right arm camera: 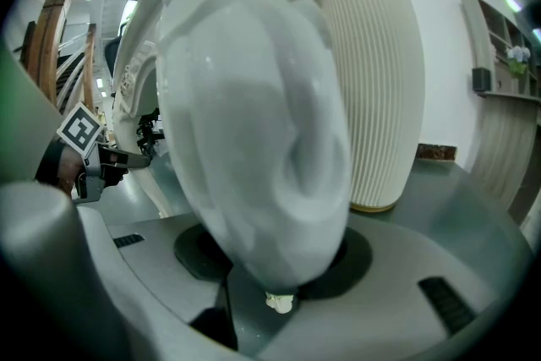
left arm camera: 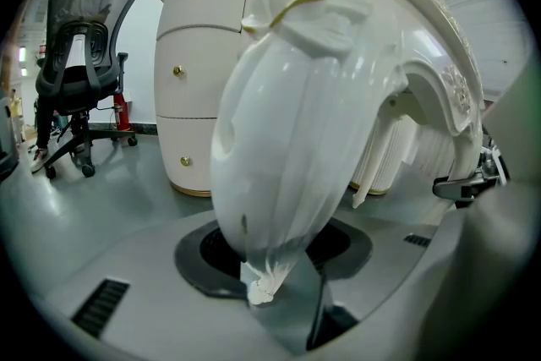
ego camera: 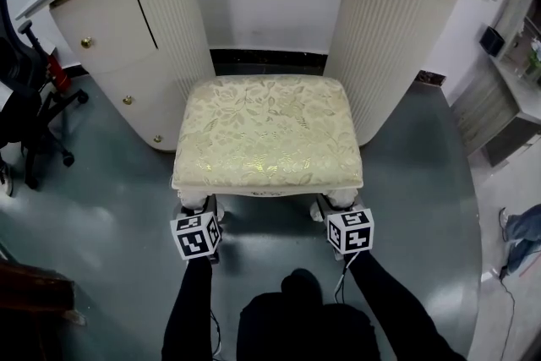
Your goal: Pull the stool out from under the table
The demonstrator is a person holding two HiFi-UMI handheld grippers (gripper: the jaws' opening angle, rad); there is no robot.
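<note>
hand-held grippers [ego camera: 201,211] [ego camera: 336,211] on front stool legs [left arm camera: 296,114] [right arm camera: 254,123]

Bright, even overhead light; glare streaked each glossy white stool leg [left arm camera: 287,123], blurred close-up; fisheye corners went black.

Black long sleeves cover both arms, the left sleeve [ego camera: 188,309] and the right sleeve [ego camera: 393,300]. The clothing [ego camera: 304,325] between them is black too. The left gripper [ego camera: 201,211] bears a white marker cube [ego camera: 197,235] printed with black squares, and the right gripper [ego camera: 336,211] bears a matching cube [ego camera: 350,231]. A thin dark cable [ego camera: 341,281] hangs beside the right sleeve. In the gripper views each gripper has a smooth pale grey shell [left arm camera: 127,266] with a dark oval recess [left arm camera: 199,254] and a narrow slotted vent [left arm camera: 100,307].
</note>
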